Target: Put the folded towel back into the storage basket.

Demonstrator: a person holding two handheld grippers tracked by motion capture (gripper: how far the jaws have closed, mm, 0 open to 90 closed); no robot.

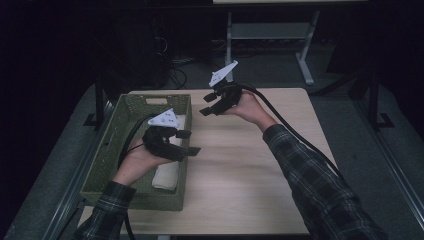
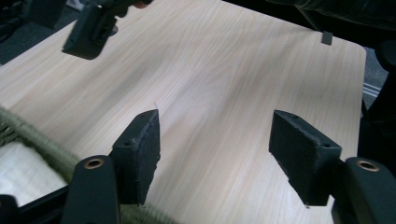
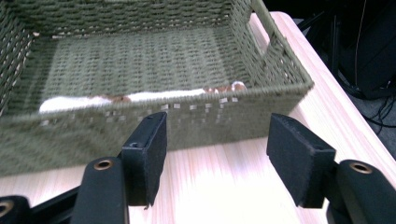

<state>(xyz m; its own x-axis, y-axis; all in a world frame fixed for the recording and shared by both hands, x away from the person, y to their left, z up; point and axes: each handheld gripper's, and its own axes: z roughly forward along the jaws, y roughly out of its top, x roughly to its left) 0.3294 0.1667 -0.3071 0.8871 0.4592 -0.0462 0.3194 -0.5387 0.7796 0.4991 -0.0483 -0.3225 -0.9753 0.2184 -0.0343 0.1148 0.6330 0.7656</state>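
Towel [image 1: 167, 172]: I see it, white and rolled, lying in the green woven basket [image 1: 112, 150], long axis along the right wall.
Bench [image 1: 240, 170]: pale wood, dark room around.
Left gripper [image 1: 187, 142]: fingers released, over basket's edge.
Right gripper [image 1: 209, 104]: fingers released, nothing between.

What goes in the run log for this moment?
left gripper: open, empty | right gripper: open, empty | white folded cloth: inside green woven basket
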